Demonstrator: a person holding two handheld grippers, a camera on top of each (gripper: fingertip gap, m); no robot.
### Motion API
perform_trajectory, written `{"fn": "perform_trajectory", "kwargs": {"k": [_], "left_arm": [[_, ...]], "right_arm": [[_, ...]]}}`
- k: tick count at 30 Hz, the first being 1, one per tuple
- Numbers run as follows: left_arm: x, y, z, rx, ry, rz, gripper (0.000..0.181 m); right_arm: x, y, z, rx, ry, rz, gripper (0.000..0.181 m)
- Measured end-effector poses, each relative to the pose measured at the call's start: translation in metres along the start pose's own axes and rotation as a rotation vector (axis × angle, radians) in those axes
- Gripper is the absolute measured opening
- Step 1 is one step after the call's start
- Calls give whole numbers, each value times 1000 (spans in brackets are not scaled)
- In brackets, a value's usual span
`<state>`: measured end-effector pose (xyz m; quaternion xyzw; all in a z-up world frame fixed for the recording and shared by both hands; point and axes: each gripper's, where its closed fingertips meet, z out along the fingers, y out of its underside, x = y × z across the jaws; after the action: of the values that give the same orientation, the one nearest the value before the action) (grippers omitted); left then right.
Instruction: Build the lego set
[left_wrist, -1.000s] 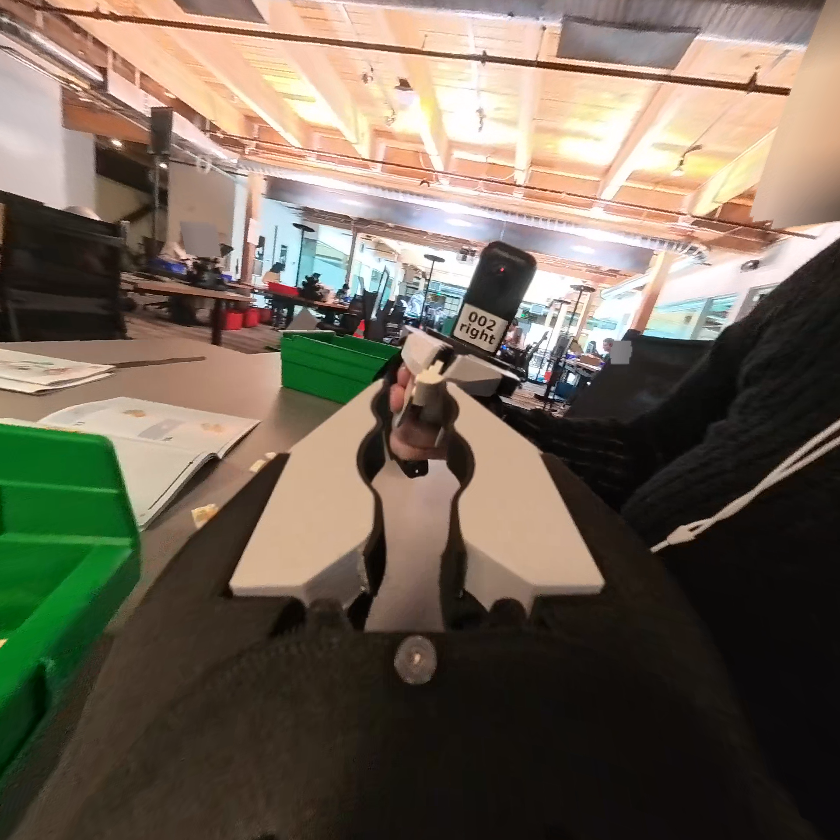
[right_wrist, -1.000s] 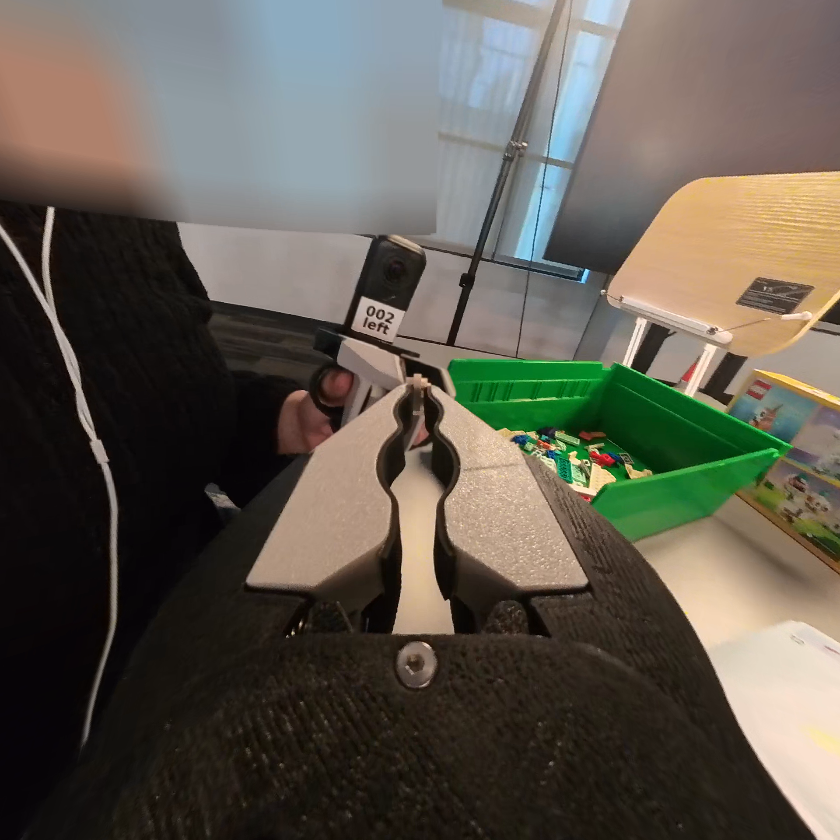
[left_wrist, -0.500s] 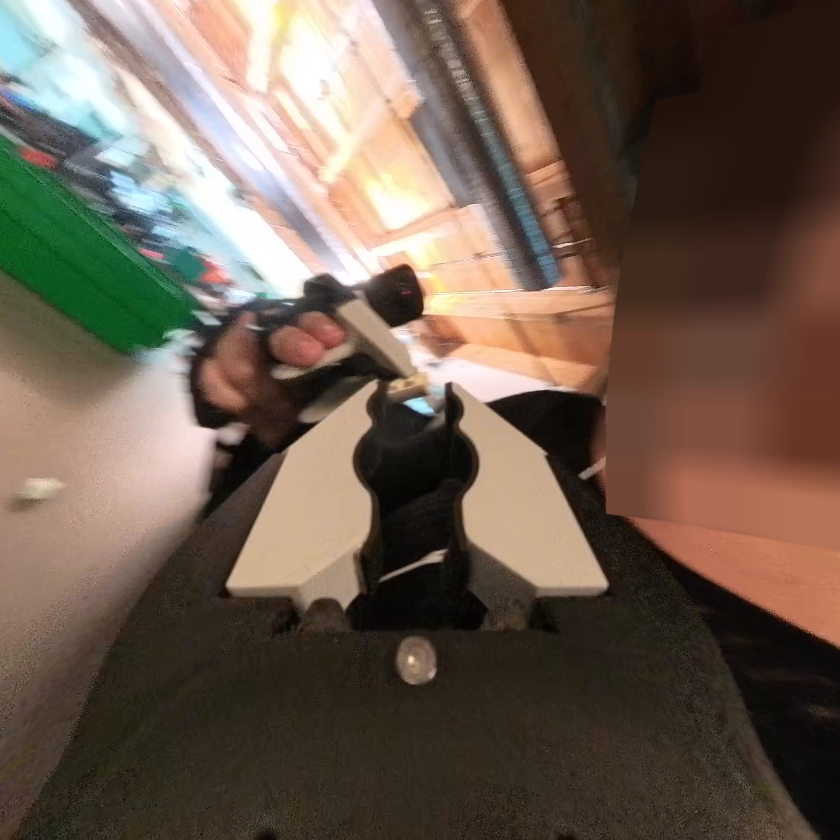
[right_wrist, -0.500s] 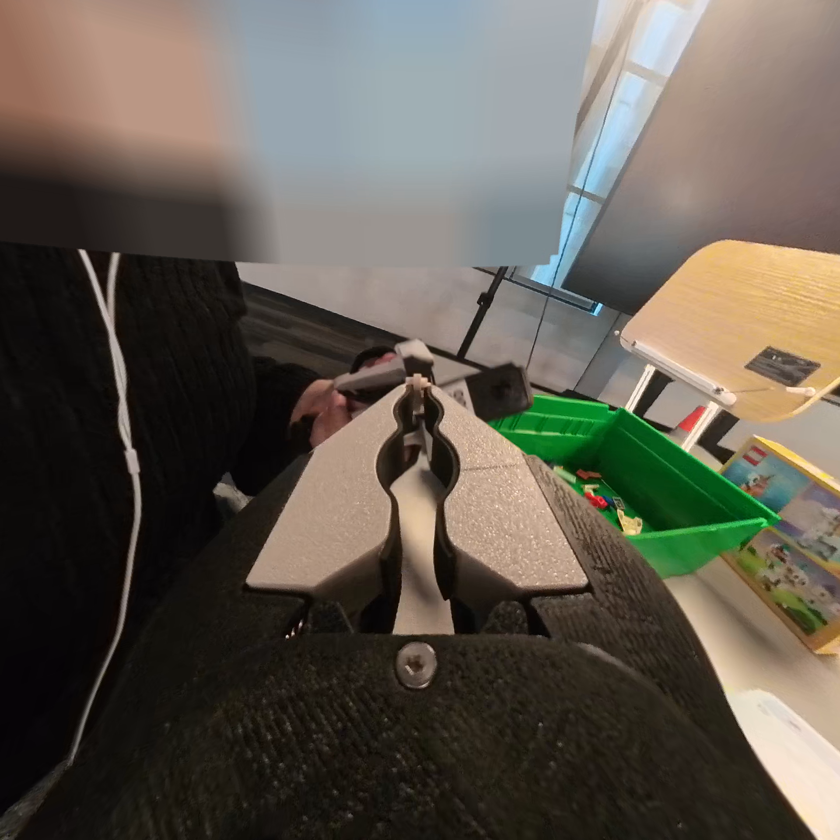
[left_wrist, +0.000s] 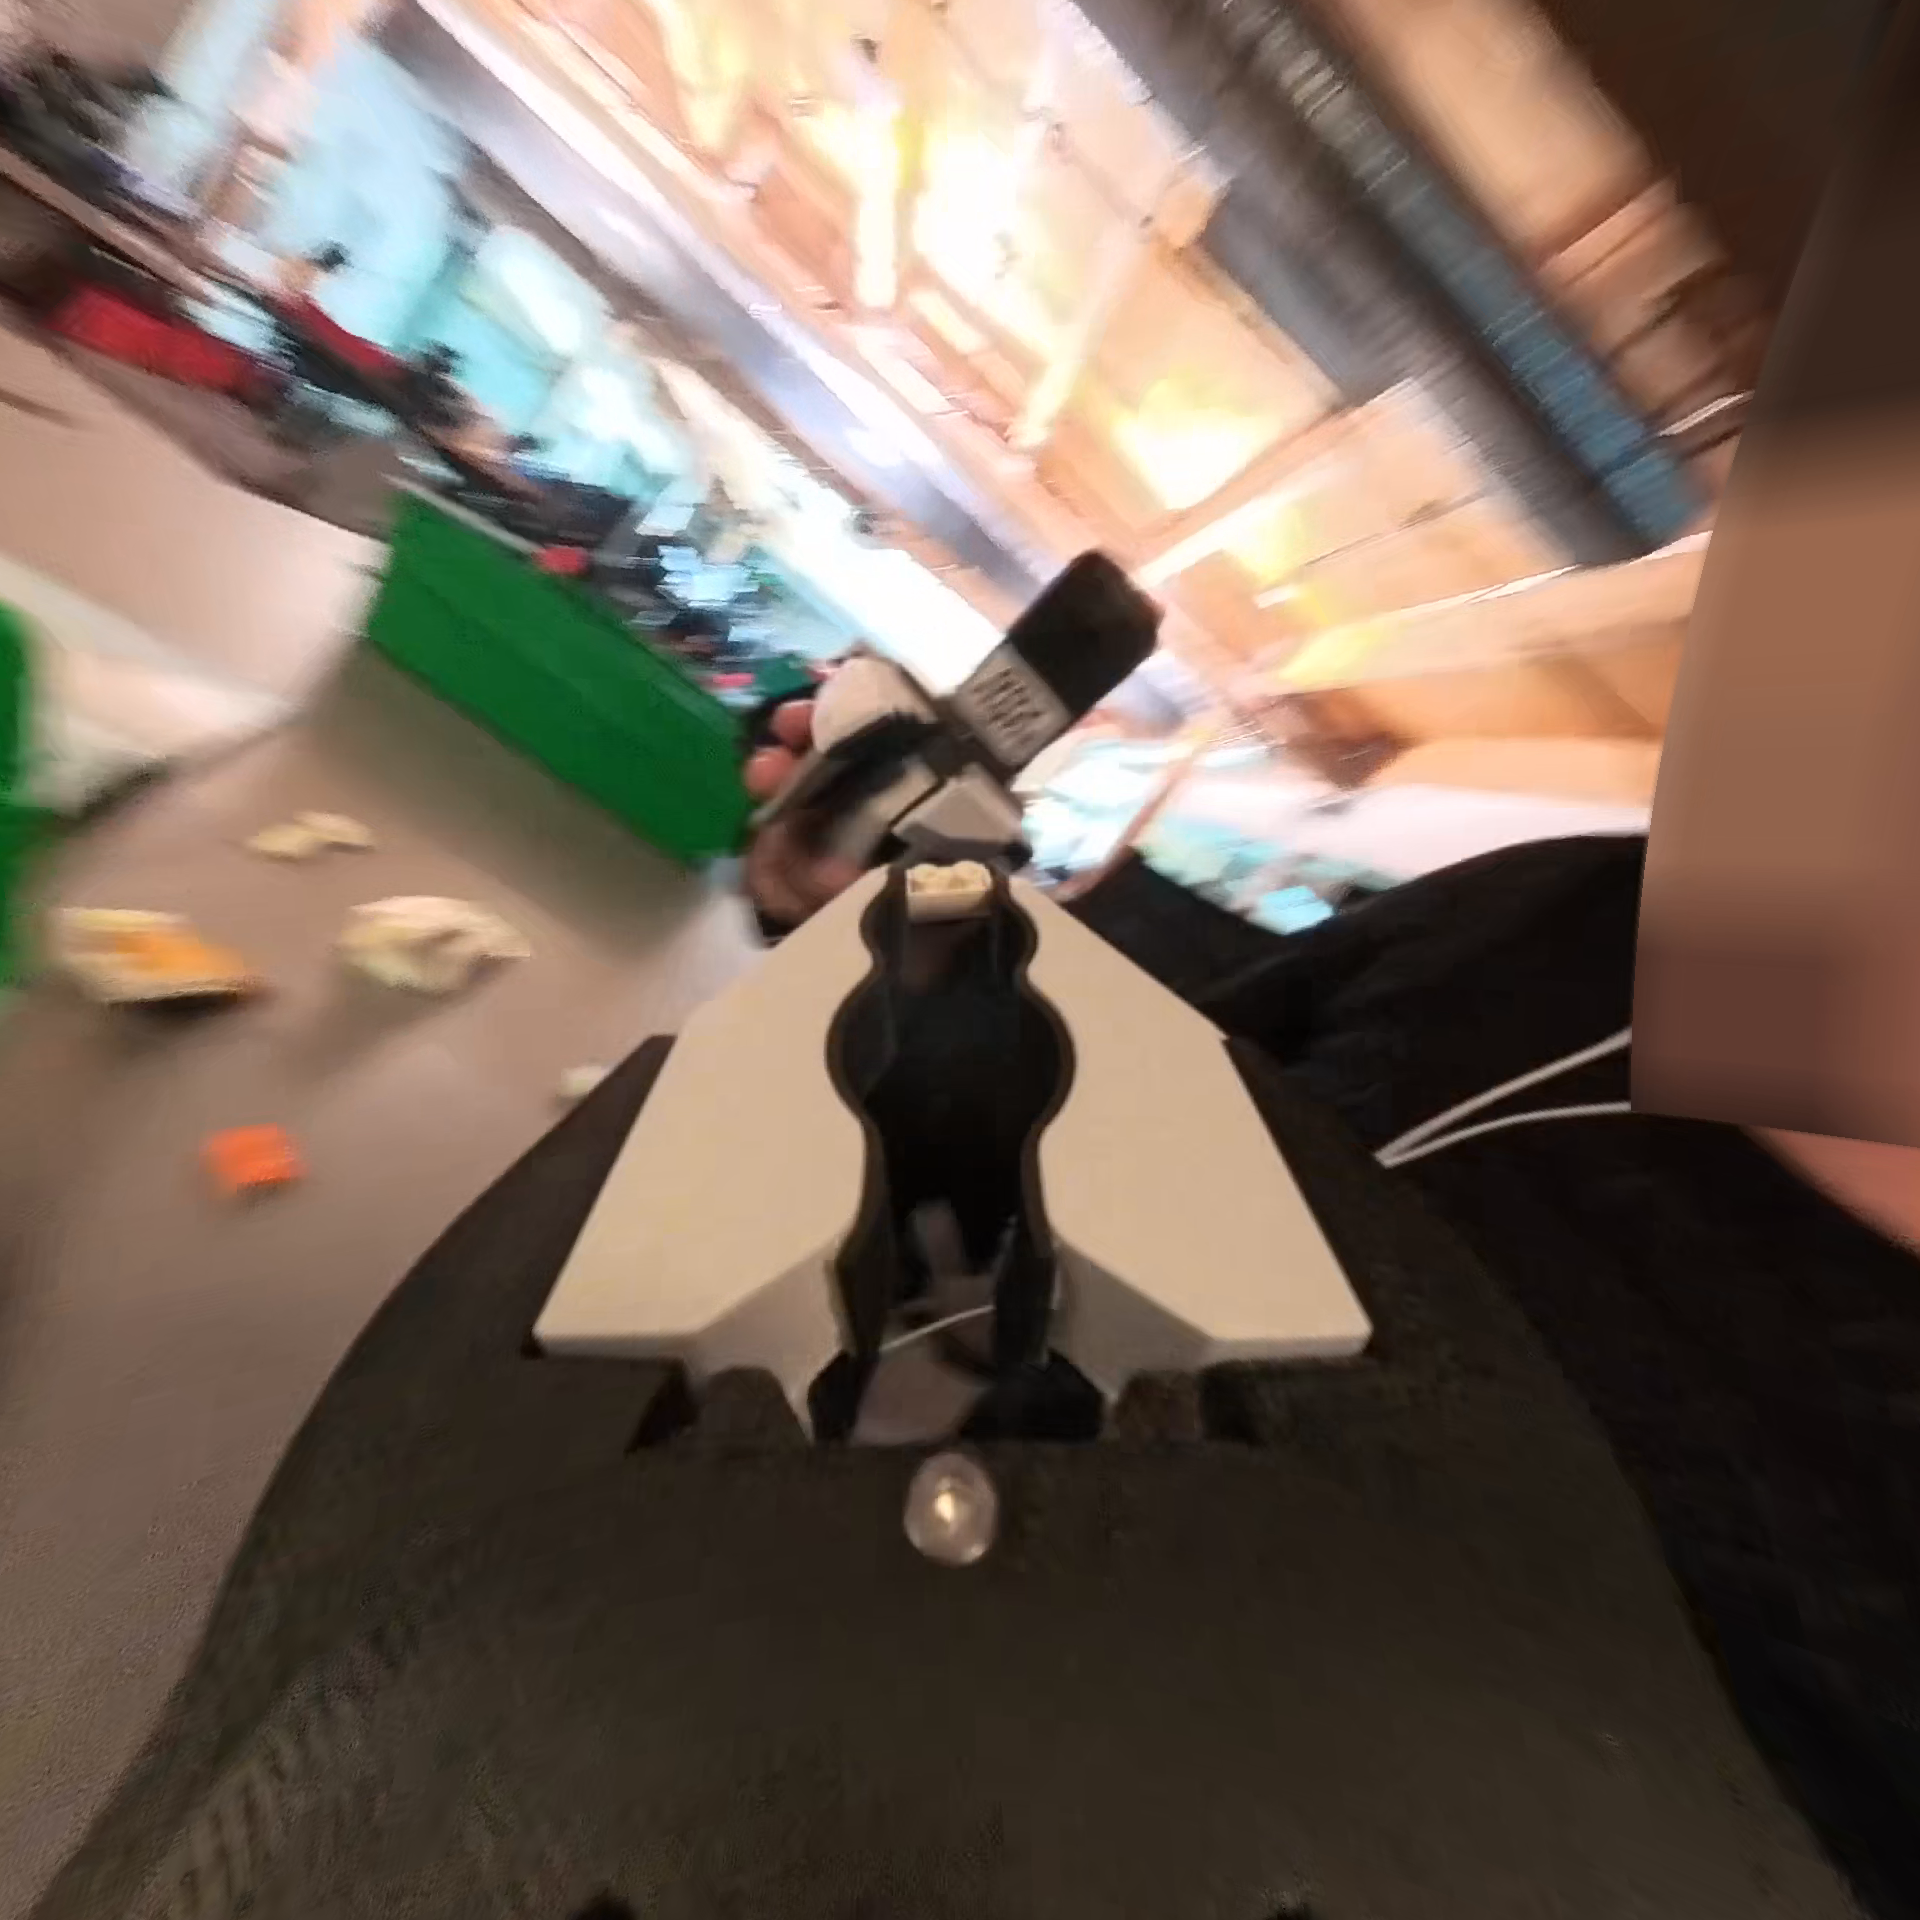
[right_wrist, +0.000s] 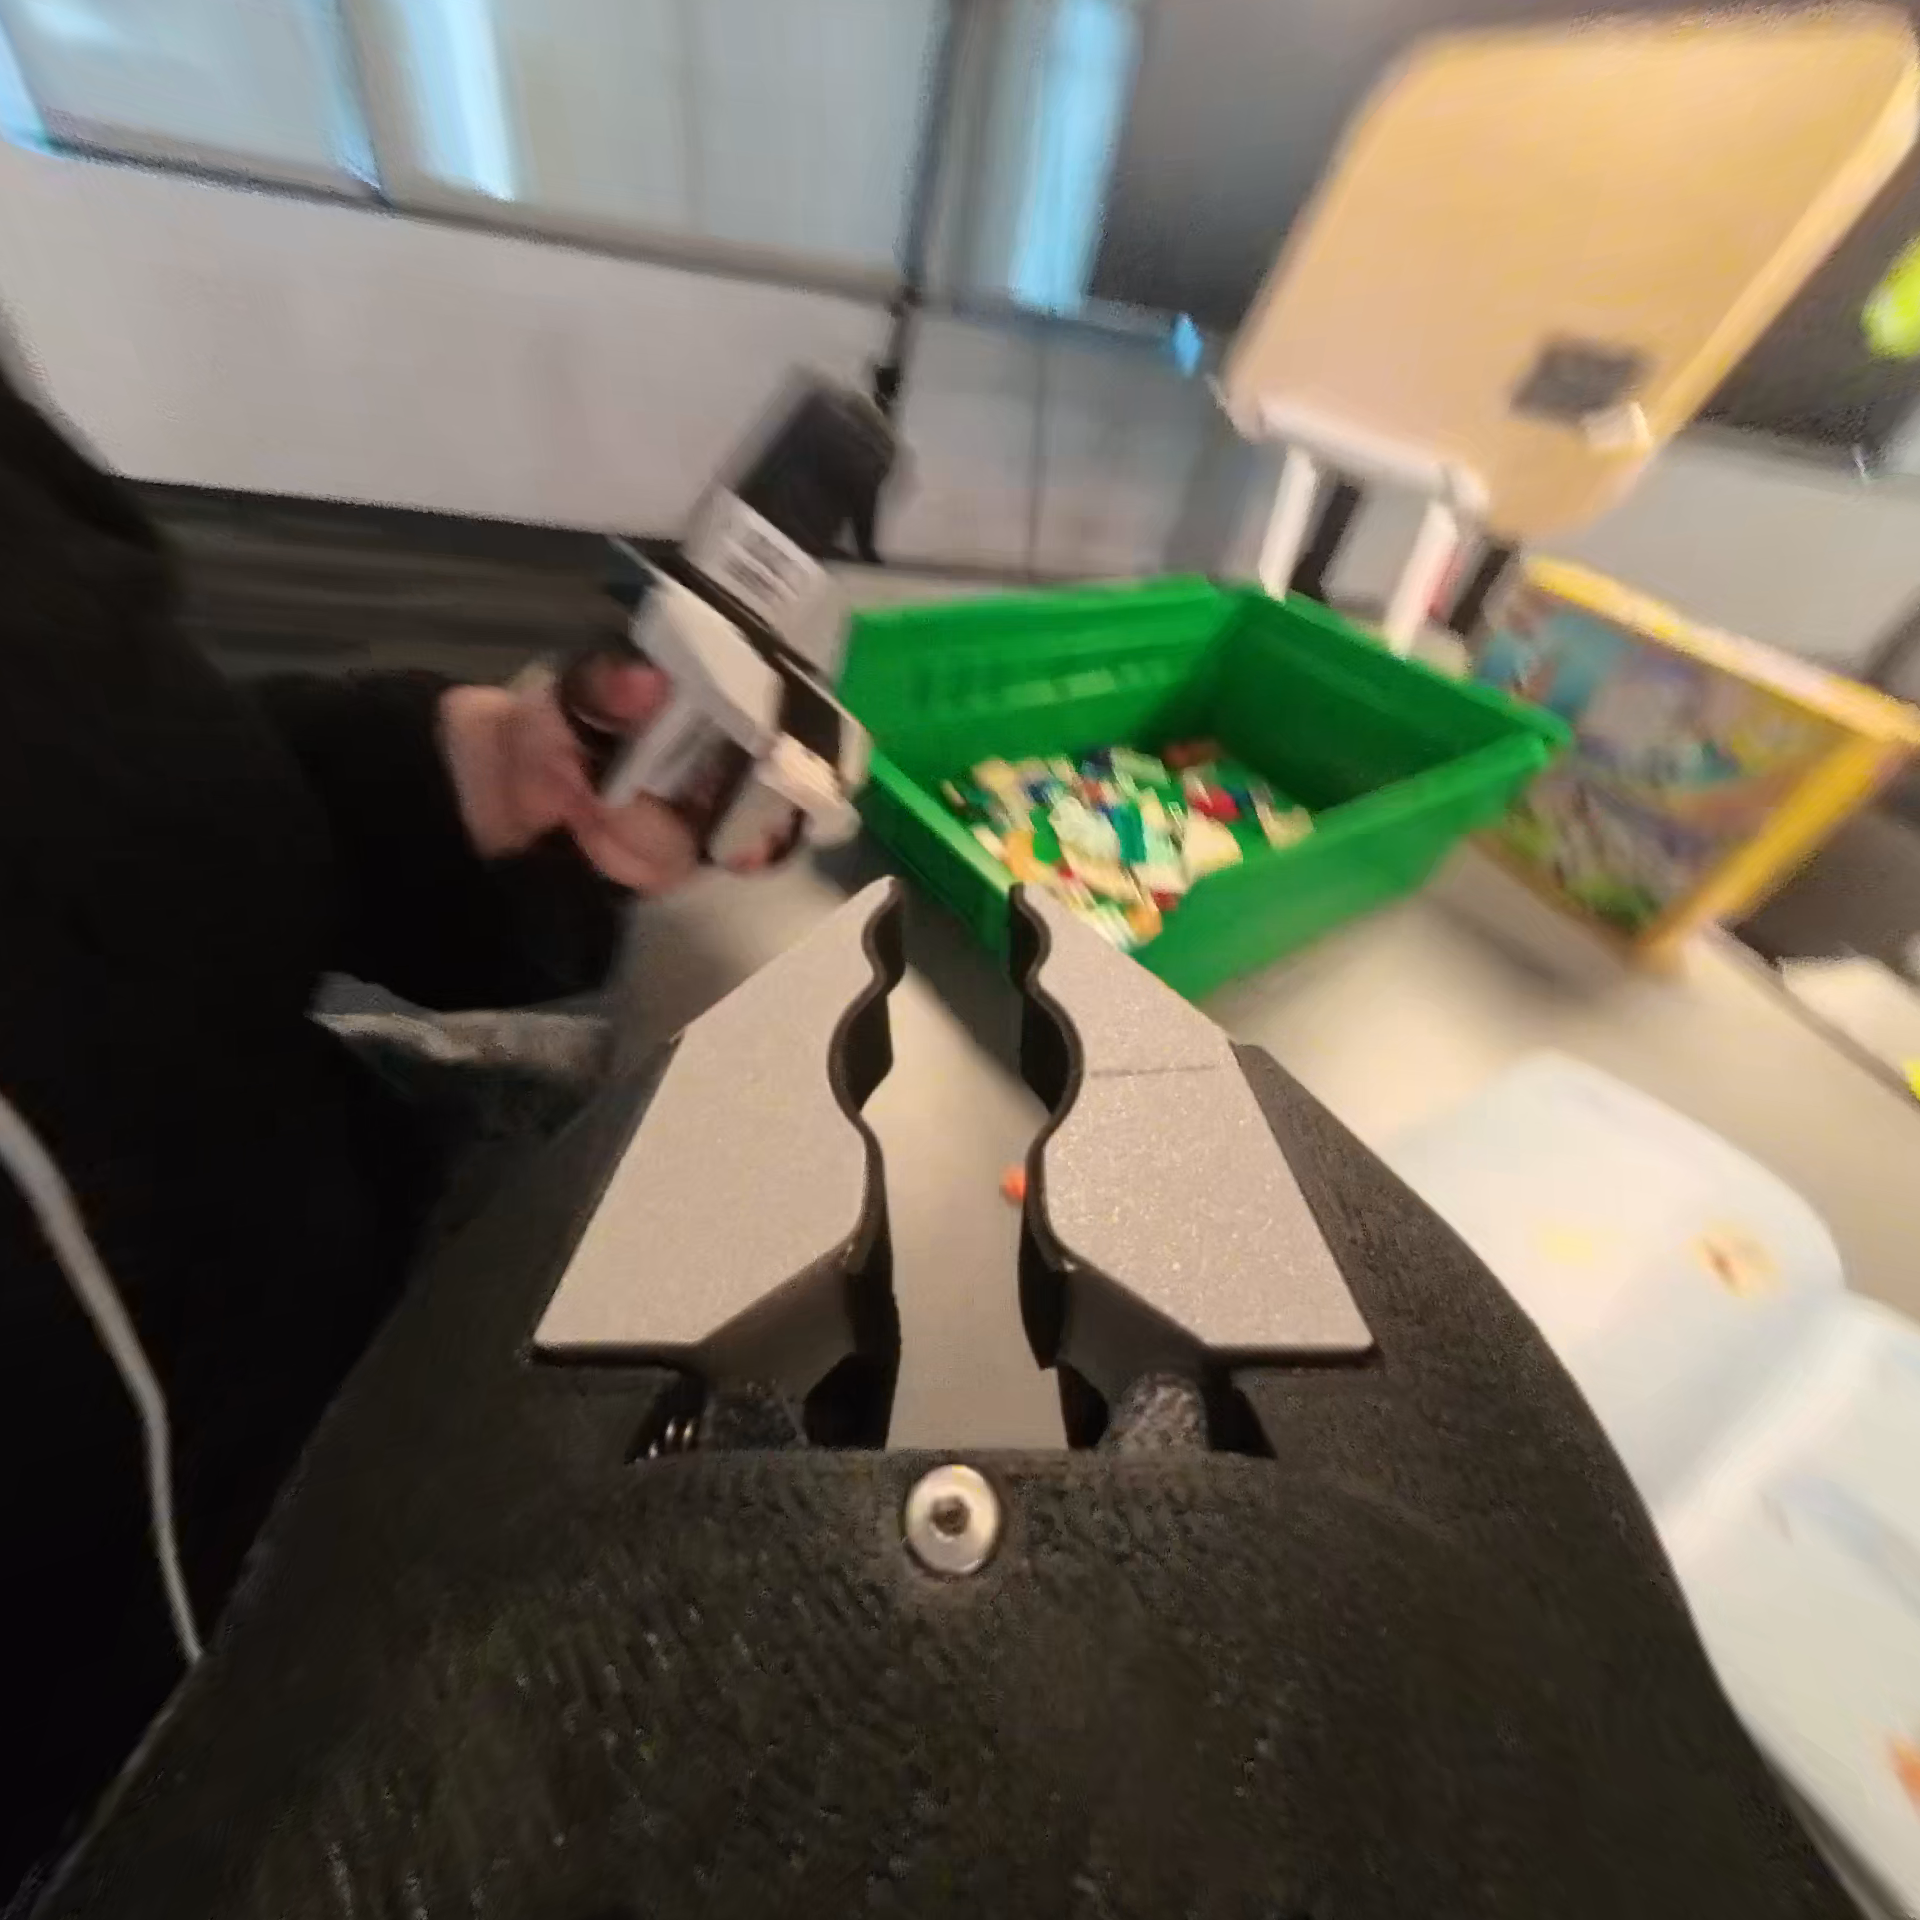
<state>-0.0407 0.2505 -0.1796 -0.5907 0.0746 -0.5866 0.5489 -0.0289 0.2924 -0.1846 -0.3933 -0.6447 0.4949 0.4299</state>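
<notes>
Left gripper (left_wrist: 948, 894): fingers pinch a small cream Lego piece (left_wrist: 945, 889) at their tips; a shallow hold, so a knock may drop it. Right gripper (right_wrist: 954, 902): fingers parted, empty. Beyond: green bin (right_wrist: 1340, 894) of loose bricks on the bench (right_wrist: 1382, 1018).

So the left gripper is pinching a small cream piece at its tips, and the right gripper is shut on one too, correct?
Not quite. The left gripper does pinch a small cream piece at its tips, but the right gripper holds nothing: the right wrist view shows its jaws apart with only grey table between them.
</notes>
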Motion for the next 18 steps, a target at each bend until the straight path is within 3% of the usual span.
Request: {"fn": "perform_trajectory", "kwargs": {"k": [2,4,13,18], "left_arm": [[-20,1,-14,-43,-199,198,15],[-27,0,-24,-53,-278,319,16],[-31,-2,-38,32,-206,441,15],[-37,-7,-36,51,-192,433,15]], "right_arm": [[16,30,1,-149,71,73,20],[20,52,6,-267,91,104,20],[16,109,23,-578,94,124,28],[15,127,24,-641,93,144,30]]}}
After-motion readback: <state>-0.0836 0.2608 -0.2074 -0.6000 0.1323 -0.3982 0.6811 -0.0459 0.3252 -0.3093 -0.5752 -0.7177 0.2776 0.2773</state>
